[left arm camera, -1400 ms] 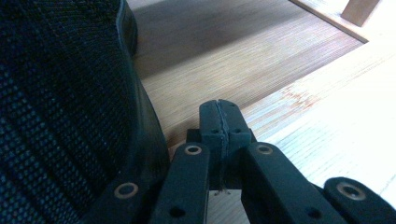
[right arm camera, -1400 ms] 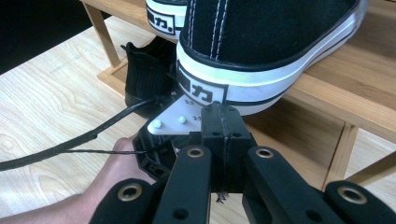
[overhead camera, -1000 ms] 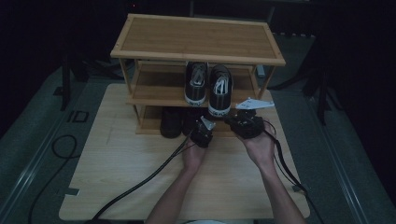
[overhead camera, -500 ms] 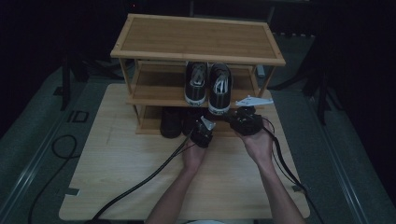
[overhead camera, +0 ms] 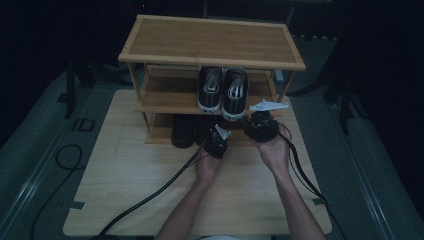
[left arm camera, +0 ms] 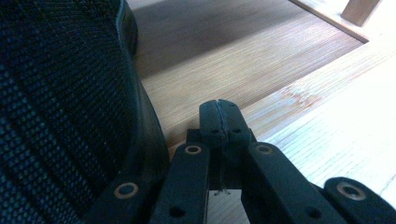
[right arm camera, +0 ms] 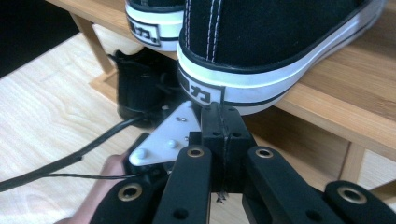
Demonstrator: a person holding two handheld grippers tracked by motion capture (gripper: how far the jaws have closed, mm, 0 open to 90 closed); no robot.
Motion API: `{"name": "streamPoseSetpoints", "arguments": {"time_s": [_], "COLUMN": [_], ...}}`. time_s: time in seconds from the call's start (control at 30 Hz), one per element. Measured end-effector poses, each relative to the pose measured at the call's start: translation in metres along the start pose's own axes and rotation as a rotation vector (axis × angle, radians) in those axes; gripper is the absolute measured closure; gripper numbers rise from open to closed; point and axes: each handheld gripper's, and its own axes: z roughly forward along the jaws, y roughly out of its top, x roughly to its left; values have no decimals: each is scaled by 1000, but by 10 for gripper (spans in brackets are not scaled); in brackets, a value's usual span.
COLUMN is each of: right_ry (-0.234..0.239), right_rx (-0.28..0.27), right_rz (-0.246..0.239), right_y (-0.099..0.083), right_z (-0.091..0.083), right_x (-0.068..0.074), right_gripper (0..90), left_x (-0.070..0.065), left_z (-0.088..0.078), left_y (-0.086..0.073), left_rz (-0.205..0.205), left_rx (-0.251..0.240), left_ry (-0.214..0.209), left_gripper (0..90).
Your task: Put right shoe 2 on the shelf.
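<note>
A pair of black sneakers with white soles [overhead camera: 223,90] stands on the middle shelf of a wooden shoe rack [overhead camera: 210,40]. Their heels point at me. A darker pair of black shoes [overhead camera: 184,131] sits on the bottom shelf. My left gripper [overhead camera: 216,132] is at the bottom shelf's front edge, shut and empty [left arm camera: 219,109], just right of a black mesh shoe [left arm camera: 60,102]. My right gripper [overhead camera: 257,120] is also shut and empty [right arm camera: 220,114]. It points at the heel of the right sneaker [right arm camera: 261,60] from just below the middle shelf.
The rack stands at the far side of a light wooden table [overhead camera: 130,190]. Black cables [overhead camera: 150,197] trail from both grippers across the table towards me. The right gripper view shows the left gripper's grey plate [right arm camera: 168,135] and the hand that holds it.
The right gripper has edged slightly up toward the rack. The left gripper has stayed where it was.
</note>
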Motion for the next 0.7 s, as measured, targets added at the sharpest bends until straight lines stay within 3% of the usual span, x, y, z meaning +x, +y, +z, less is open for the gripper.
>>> {"name": "streamPoseSetpoints", "arguments": {"time_s": [0.4,0.7], "right_ry": [-28,-12], "right_rx": [3,4], "right_rz": [2,11], "right_y": [1,5], "right_z": [6,12], "right_x": [-3,-3], "right_gripper": [900,900], "left_x": [0,0], "left_z": [0,0], "left_y": [0,0], "left_rz": [0,-2], "left_rx": [1,-1], "left_ry": [-1,-1], "left_gripper": [900,900]}}
